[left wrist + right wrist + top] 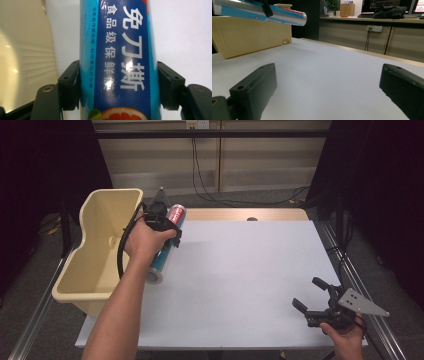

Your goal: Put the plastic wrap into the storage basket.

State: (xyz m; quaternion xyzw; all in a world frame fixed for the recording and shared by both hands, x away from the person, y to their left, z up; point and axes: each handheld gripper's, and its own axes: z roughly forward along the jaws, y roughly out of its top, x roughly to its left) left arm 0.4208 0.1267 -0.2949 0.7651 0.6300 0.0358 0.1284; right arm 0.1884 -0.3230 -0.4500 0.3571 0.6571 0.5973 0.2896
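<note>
The left tool (167,227) is closed on a long blue roll box (166,241) — a cling film package with white Chinese characters and a red end. In the left gripper view the two black jaws press on both sides of the roll box (122,57), and an orange fruit picture shows near the bottom of the label. In the high view the box is at about 10 o'clock of the white surface (240,280), with its red end toward 12 o'clock and its open grey end toward 6 o'clock. In the right gripper view the roll box (259,12) is up in the air, above the surface and in front of the bin.

A cream plastic bin (100,245) stands just beside the box, at 9 o'clock, at the left edge of the surface.

The right tool (312,295) is at about 5 o'clock, low over the surface, held by the right hand (345,337). Its jaws are wide apart and hold nothing — white surface (324,82) lies between them.
</note>
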